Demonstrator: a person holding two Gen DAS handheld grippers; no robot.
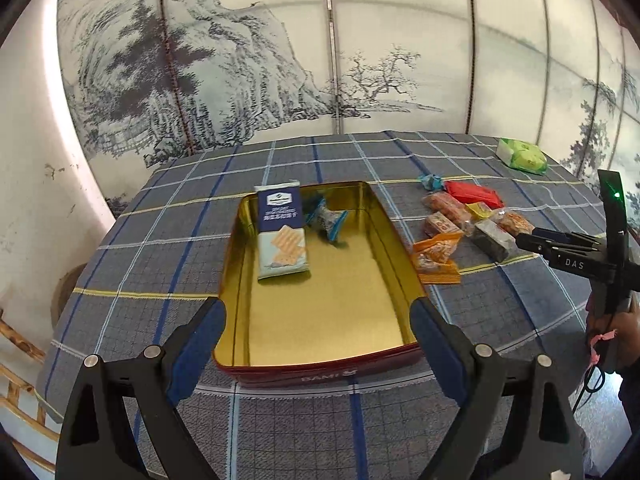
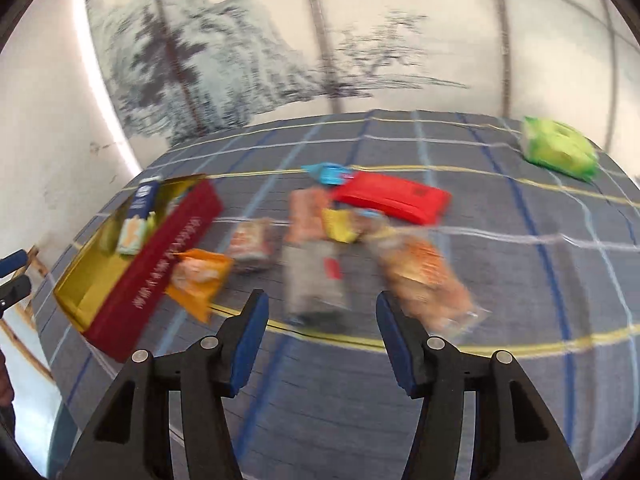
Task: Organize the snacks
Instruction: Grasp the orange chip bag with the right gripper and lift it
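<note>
Nearest in the left wrist view, the left gripper (image 1: 318, 320) stands with its blue-padded jaws wide apart and nothing between them, one pad on either side of the near end of a rectangular tin (image 1: 320, 354). The tin has red outer walls and a shiny gold inside, and its long axis runs from near to far. It sits on a grey checked tablecloth (image 1: 160, 280) with blue, white and yellow lines.

Inside the tin, toward the far left, a blue and white cracker packet (image 1: 281, 234) lies lengthwise along the tin, its far end leaning on the far wall. Just right of it is a small clear sweet with blue twisted ends (image 1: 329, 220).

Right of the tin the loose snacks lie close together: an orange crinkly packet (image 1: 436, 258) nearest the tin wall, a grey wrapped bar (image 1: 492, 238), several clear-wrapped orange biscuits (image 1: 446, 208), a small yellow sweet (image 1: 480, 210), a flat red packet (image 1: 474, 194) and, farthest, a blue-wrapped sweet (image 1: 431, 181). Well apart at the far right is a green tissue pack (image 1: 523, 155).

The right gripper (image 2: 318, 320) has its jaws partly apart and empty, with the grey bar just beyond them. That view is blurred by motion, so the wrappers' print cannot be read. A painted landscape screen (image 1: 280, 60) backs the table.
</note>
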